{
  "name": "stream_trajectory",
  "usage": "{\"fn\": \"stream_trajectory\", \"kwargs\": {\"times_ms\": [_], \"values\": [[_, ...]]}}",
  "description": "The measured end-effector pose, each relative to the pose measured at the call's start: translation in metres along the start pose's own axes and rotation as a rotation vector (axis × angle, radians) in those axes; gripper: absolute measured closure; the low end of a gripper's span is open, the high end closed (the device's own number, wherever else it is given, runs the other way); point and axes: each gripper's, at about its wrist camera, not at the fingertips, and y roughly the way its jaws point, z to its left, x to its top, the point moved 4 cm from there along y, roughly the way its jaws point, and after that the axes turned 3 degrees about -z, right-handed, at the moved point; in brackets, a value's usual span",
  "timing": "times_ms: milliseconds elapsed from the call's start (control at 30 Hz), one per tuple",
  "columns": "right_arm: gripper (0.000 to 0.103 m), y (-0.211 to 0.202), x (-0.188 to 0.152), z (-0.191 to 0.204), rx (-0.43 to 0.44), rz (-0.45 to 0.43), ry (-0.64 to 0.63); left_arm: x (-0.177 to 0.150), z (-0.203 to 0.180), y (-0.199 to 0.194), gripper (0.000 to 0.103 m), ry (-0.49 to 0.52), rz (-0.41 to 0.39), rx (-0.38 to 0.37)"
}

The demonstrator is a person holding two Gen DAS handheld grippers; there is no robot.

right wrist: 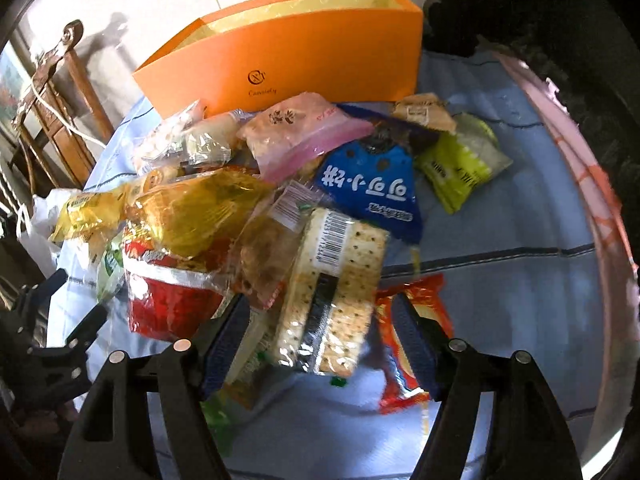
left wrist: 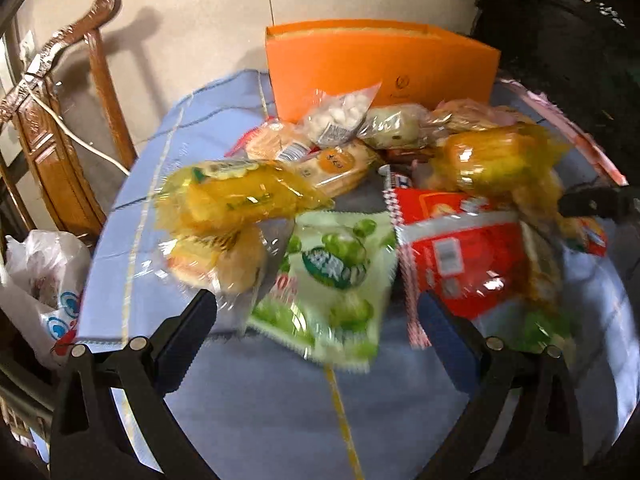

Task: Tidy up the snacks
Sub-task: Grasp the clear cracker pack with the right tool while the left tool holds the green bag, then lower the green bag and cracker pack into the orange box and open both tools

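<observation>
Clearly unsorted: snack heap mid-counter point(left wrist: 256, 400), orange box point(left wrist: 384, 64) at twelve o'clock behind it. Left tongs point(left wrist: 316, 320) open, nothing gripped, straddling green packet point(left wrist: 332, 276); best lowered squarely onto it alone.

Right tongs point(right wrist: 320, 340) open too, cracker pack point(right wrist: 340, 292) between pads, ungripped. Worth closing mid-pack, avoiding red wrapper point(right wrist: 404, 360) at three o'clock.

1. The orange box point(right wrist: 288, 60) at the upper middle of the right wrist view carries a small round monogram; the script word under it is too small to read surely.
2. The blue packet point(right wrist: 372, 184) at centre bears large white Korean lettering, upside down.
3. The cracker pack point(right wrist: 340, 280) below it shows a barcode label, digits illegible.
</observation>
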Motion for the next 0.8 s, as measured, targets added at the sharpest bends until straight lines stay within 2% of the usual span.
{"fn": "stream_trajectory", "kwargs": {"times_ms": [67,167,200,233,267,300,400,567,800], "values": [[0.029,0.011,0.001,0.001,-0.002,0.022,0.01,0.001,0.0,0.02,0.004,-0.007,0.03,0.01],[0.03,0.021,0.0,0.003,0.012,0.027,0.004,0.003,0.0,0.033,0.005,0.0,0.003,0.033],[0.036,0.021,0.001,0.004,0.02,0.027,-0.003,0.004,0.001,0.033,0.012,-0.01,-0.002,0.025],[0.044,0.02,0.0,0.007,0.04,0.027,-0.017,0.006,0.002,0.03,0.028,-0.023,-0.011,0.01],[0.055,0.02,0.0,0.008,0.062,0.032,-0.034,0.007,0.002,0.029,0.05,-0.025,-0.009,0.003],[0.055,0.019,-0.002,0.011,0.054,0.034,-0.05,0.008,0.001,0.026,0.059,-0.034,-0.003,-0.029],[0.055,0.017,-0.007,0.01,0.081,0.044,-0.034,0.005,0.0,0.018,0.061,-0.077,0.009,-0.089],[0.055,0.013,-0.011,0.002,0.076,0.036,0.001,-0.004,0.001,-0.002,0.067,-0.125,-0.011,-0.139],[0.055,-0.001,-0.01,0.003,0.12,-0.006,0.007,-0.009,0.005,-0.03,0.086,-0.164,-0.026,-0.185]]}}
